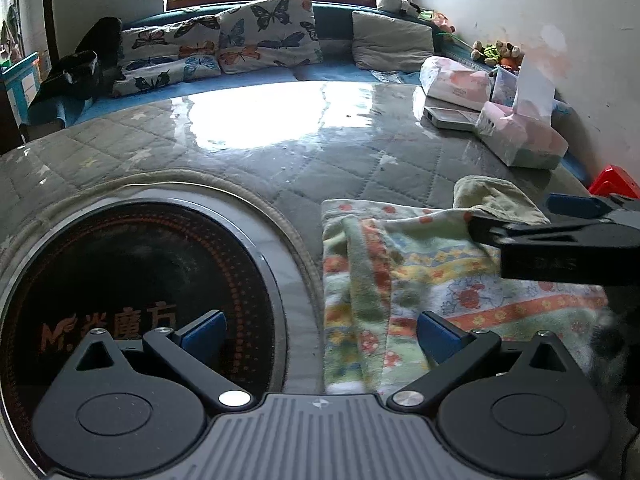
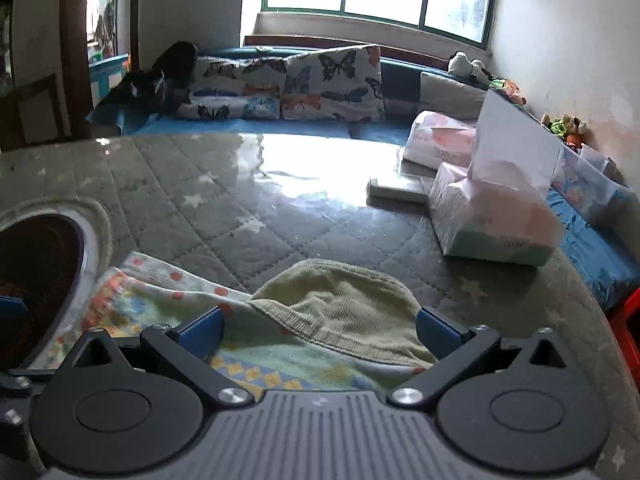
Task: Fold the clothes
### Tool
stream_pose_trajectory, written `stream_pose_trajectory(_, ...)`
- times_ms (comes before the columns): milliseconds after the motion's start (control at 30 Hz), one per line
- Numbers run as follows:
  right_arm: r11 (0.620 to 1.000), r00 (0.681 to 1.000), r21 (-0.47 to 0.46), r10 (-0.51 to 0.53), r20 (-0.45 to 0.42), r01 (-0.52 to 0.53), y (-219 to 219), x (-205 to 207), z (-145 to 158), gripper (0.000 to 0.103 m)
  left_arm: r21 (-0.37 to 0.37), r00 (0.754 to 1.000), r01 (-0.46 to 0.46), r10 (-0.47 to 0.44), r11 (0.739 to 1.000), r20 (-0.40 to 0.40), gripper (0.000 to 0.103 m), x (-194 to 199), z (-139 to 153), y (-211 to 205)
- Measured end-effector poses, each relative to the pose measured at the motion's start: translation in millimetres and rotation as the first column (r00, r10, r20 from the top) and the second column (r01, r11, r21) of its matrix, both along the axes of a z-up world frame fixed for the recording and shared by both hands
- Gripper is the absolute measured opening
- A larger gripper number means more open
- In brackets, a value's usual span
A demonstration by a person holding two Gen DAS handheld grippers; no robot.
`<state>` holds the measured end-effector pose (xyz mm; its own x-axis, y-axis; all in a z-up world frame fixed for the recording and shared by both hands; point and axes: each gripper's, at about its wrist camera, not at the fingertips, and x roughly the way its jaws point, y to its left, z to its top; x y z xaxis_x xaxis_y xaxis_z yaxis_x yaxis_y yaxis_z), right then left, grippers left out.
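Looking through the left wrist view, the left hand-held gripper (image 1: 318, 334) hangs wide and empty over the near edge of the patterned garment (image 1: 420, 280), which lies partly folded on the quilted counter (image 1: 240, 160) beside the round heater plate (image 1: 140, 300). In the right wrist view, the right hand-held gripper (image 2: 318, 330) is also spread wide, straddling the garment's olive ribbed cuff (image 2: 340, 300) without pinching it. The fold seems mid-way; closing on cloth likely comes next.

Floral pastel garment (image 1: 420, 280), olive ribbed cuff (image 2: 340, 300), butterfly-print pillows (image 1: 268, 32).
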<state>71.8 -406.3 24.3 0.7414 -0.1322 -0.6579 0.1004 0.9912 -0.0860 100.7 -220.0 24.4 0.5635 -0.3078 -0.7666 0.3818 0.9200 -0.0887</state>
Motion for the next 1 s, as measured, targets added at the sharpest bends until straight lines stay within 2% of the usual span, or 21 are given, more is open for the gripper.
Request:
stream_pose_trajectory(233,1.0,1.0,0.012,0.019,0.005,-0.019,-3,-49,12,0.103,-0.014,1.0,0.001,-0.001,1.0,0.014,0.103,-6,5,-1)
stream_pose_trajectory(500,0.997,1.0,0.074,-0.025,-0.003,0.025,0,-99,3,0.103,0.01,1.0,0.022,-0.023,1.0,0.016,0.103,-15,-1,-8)
stream_pose_trajectory(633,0.996,0.999,0.079,-0.036,-0.012,0.037,2,-110,-7,0.103,0.024,0.999,0.024,-0.025,0.999,0.023,0.103,-19,-1,-9)
stream_pose_trajectory(867,0.994,0.997,0.078,-0.073,0.024,0.071,-3,-131,0,0.103,0.032,0.998,0.04,-0.041,0.999,0.049,0.103,-29,3,-12)
stream_pose_trajectory(1000,0.989,0.996,0.121,-0.084,0.005,0.083,-9,-131,-8,0.103,0.045,0.997,0.049,-0.051,0.998,0.052,0.103,-32,0,-16)
